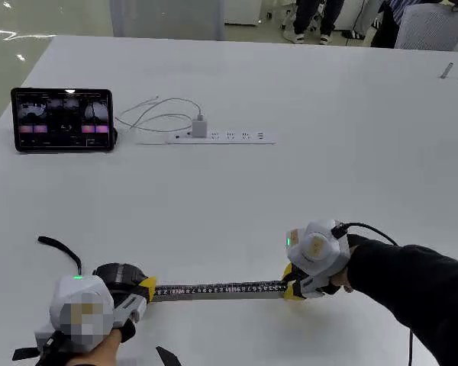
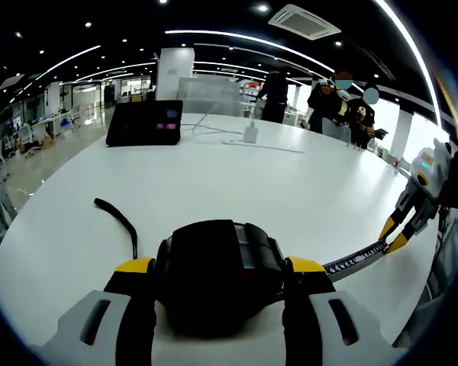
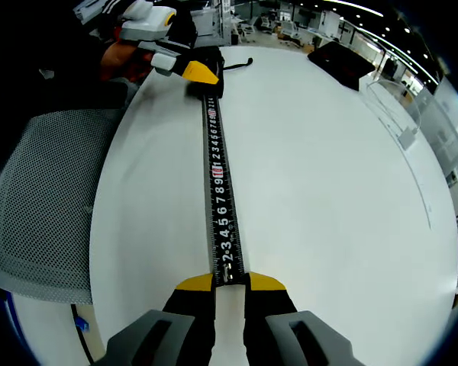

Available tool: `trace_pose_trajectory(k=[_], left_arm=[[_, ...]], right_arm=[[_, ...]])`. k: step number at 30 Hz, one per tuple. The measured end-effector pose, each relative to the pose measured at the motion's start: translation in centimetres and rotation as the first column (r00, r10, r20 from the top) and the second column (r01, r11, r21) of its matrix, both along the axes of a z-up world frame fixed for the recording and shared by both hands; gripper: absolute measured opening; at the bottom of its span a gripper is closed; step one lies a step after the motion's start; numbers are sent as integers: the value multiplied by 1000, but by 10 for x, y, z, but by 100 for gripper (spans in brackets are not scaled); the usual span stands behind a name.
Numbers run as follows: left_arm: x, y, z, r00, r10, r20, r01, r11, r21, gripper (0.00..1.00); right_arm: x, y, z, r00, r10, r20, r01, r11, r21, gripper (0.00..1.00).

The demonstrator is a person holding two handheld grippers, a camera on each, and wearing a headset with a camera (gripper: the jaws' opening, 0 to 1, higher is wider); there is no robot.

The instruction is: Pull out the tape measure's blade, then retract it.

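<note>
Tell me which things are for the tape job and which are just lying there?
For the job: tape measure, blade, left gripper, right gripper.

Lying about: tablet, power strip, charger, cable.

We find the white table (image 1: 328, 152) open across its middle and right side. Near the left edge stands a black lit-screen tablet (image 1: 62, 120), with a white power strip (image 1: 227, 138) and looped white cable (image 1: 149, 114) beside it. A black numbered tape blade (image 1: 217, 289) bars the near edge.
</note>
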State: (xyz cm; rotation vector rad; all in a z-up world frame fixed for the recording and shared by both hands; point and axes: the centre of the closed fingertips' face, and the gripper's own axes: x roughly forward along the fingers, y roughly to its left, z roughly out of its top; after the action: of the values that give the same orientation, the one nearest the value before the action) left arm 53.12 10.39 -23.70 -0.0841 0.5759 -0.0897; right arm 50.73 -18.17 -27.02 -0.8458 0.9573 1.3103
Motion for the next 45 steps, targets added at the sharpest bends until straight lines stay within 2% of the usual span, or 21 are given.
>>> trace_pose_trajectory(k=[2, 7, 23, 45], left_arm=[[0, 0, 0, 1000, -4, -14, 4, 1000, 8, 62], [-1, 0, -1, 1000, -10, -21, 11, 1000, 16, 61], [-1, 0, -2, 999, -22, -28, 22, 1000, 2, 61], [-1, -1, -3, 999, -29, -35, 29, 1000, 0, 61]], right_arm=[[0, 1, 0, 1000, -3, -2, 3, 1000, 4, 8], [1, 1, 0, 1000, -16, -10, 16, 1000, 16, 8], [1, 6, 0, 999, -40, -25, 40, 999, 2, 9], [3, 17, 0, 1000, -21, -16, 21, 1000, 15, 9]])
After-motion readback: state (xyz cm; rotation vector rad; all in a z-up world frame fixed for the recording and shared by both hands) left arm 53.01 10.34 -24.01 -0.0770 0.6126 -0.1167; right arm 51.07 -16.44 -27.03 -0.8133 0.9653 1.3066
